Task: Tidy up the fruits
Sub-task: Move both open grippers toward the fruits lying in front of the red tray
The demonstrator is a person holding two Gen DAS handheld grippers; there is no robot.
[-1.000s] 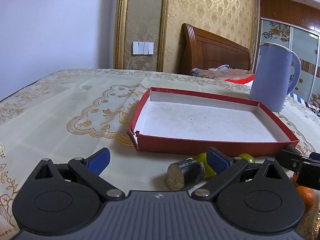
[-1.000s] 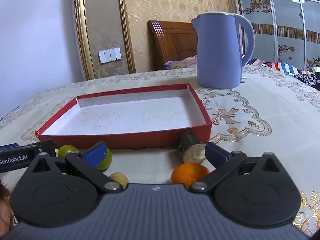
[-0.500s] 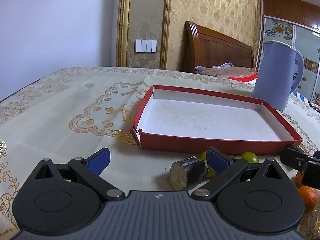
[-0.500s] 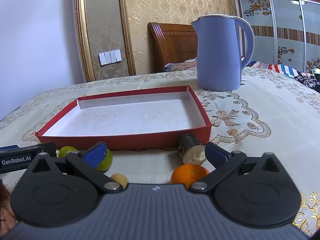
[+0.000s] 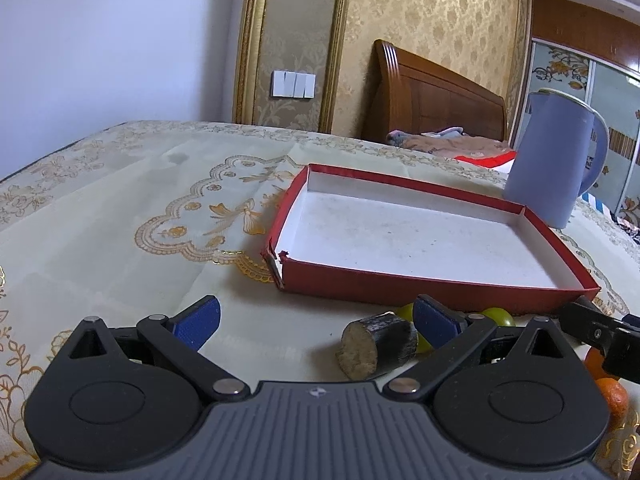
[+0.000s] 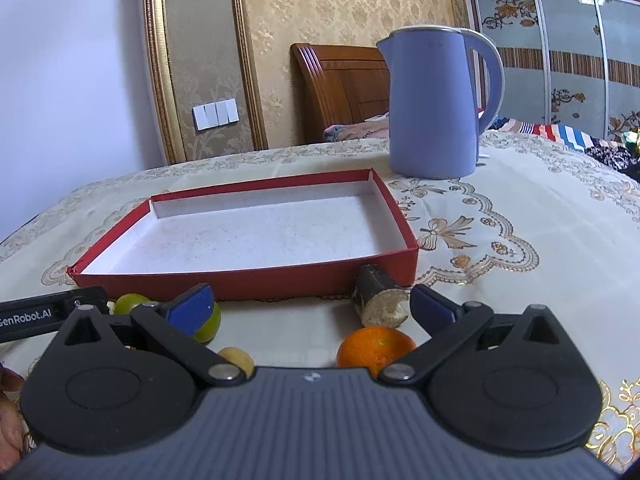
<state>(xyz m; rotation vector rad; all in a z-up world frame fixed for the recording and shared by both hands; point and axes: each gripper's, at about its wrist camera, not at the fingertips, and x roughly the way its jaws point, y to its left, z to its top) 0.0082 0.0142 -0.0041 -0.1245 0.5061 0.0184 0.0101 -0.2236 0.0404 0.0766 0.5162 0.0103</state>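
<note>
1. Fruits loose on the cloth along the tray's near wall, none inside: an orange (image 6: 375, 345) at lower centre of the right wrist view, two green fruits (image 6: 208, 322) at lower left, a small yellowish fruit (image 6: 237, 357) beside them at the camera housing's edge.
2. Two dark-skinned cut cane pieces among them: one (image 6: 378, 296) touching the tray's near right corner in the right view, another (image 5: 378, 345) at lower centre of the left view, pale cut end facing the camera.
3. Red tray (image 6: 248, 278) with white floor, bare, across mid-frame; probably the collecting place, hence the fruits gathered just in front of it.
4. Right gripper (image 6: 310, 306) low over the cloth, blue fingers (image 6: 191, 307) spread wide and gripping nothing, orange between them near the camera; likely lined up for a first pick.
5. Left gripper (image 5: 316, 318) likewise spread and unloaded, cane piece just inside its right finger (image 5: 434, 318).
6. Blue kettle (image 6: 434, 104) behind the tray at upper right, apart from the work; embroidered tablecloth (image 5: 120, 220) beneath everything.
</note>
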